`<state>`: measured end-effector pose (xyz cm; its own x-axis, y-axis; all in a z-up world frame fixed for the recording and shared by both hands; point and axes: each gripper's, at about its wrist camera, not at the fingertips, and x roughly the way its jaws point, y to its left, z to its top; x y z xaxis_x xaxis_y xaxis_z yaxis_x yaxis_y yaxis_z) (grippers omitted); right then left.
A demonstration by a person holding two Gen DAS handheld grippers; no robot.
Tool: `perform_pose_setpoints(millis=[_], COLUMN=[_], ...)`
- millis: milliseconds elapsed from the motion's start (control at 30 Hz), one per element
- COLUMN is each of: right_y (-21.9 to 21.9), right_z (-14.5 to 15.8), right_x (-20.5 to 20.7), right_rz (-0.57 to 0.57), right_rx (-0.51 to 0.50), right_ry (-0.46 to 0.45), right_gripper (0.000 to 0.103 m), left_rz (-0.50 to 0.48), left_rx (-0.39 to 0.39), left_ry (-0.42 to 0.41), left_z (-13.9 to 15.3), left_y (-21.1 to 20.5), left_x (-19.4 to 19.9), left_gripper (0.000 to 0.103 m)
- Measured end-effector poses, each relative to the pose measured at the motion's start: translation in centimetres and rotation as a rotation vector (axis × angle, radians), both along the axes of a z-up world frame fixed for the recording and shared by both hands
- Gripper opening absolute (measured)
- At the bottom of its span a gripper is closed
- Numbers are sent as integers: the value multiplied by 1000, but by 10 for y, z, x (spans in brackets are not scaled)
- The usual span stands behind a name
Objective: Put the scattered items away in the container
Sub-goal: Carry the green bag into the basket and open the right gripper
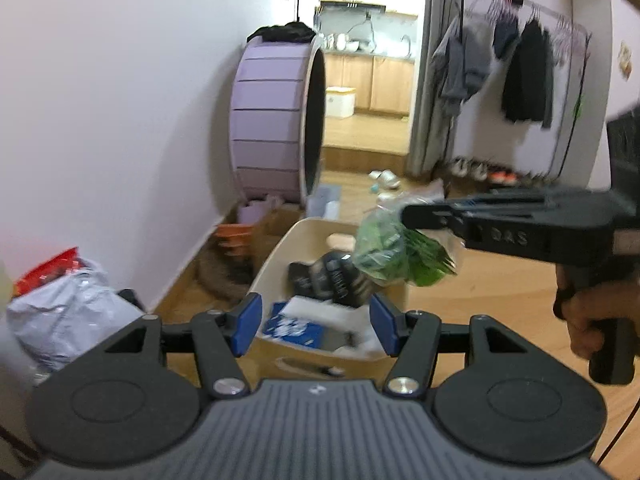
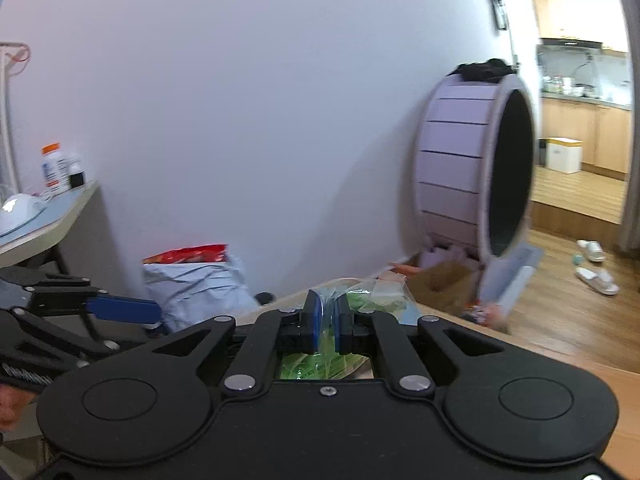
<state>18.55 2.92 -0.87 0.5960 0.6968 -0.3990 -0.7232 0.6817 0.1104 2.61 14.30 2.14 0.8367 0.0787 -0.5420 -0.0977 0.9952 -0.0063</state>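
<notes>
A tan open box (image 1: 276, 256) stands on the wooden floor and holds a blue-and-white packet (image 1: 290, 326), a black packet (image 1: 332, 280) and other items. My right gripper (image 1: 412, 216) is shut on a clear bag of green leaves (image 1: 394, 254) and holds it above the box's right side. In the right wrist view the bag (image 2: 360, 300) is pinched between the blue pads (image 2: 316, 316) of the gripper (image 2: 326, 318). My left gripper (image 1: 314, 324) is open and empty, just above the near end of the box.
A large purple wheel (image 1: 272, 120) stands against the white wall behind the box. A grey bag with a red packet (image 1: 64, 304) lies at the left. A small cardboard box (image 2: 440, 280) sits under the wheel. Slippers (image 2: 596, 276) lie on the floor. A clothes rack (image 1: 520, 72) stands at the right.
</notes>
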Motion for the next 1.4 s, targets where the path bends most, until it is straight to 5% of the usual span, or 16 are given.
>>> perform_pose_setpoints(millis=[367, 400, 467, 567, 933, 1267, 1400], right_y=[46, 48, 44, 31, 2, 40, 31], right_z=[-32, -33, -30, -20, -7, -48, -43], right_x=[13, 11, 4, -6, -4, 12, 7], right_rz=[75, 78, 73, 49, -25, -20, -26], right_rx=[-24, -27, -5, 34, 9, -208, -136], right_ry=[66, 68, 51, 11, 5, 46, 53], right_gripper=[12, 15, 45, 62, 68, 68, 68], left_rz=[38, 30, 18, 12, 0, -1, 0], left_rx=[-35, -35, -38, -41, -47, -54, -69], left_ry=[24, 25, 24, 19, 21, 24, 21], left_z=[3, 2, 3, 3, 2, 0, -1], left_y=[21, 21, 20, 19, 13, 14, 16], left_x=[-4, -4, -5, -5, -2, 0, 0], left_gripper=[61, 61, 62, 63, 65, 66, 66])
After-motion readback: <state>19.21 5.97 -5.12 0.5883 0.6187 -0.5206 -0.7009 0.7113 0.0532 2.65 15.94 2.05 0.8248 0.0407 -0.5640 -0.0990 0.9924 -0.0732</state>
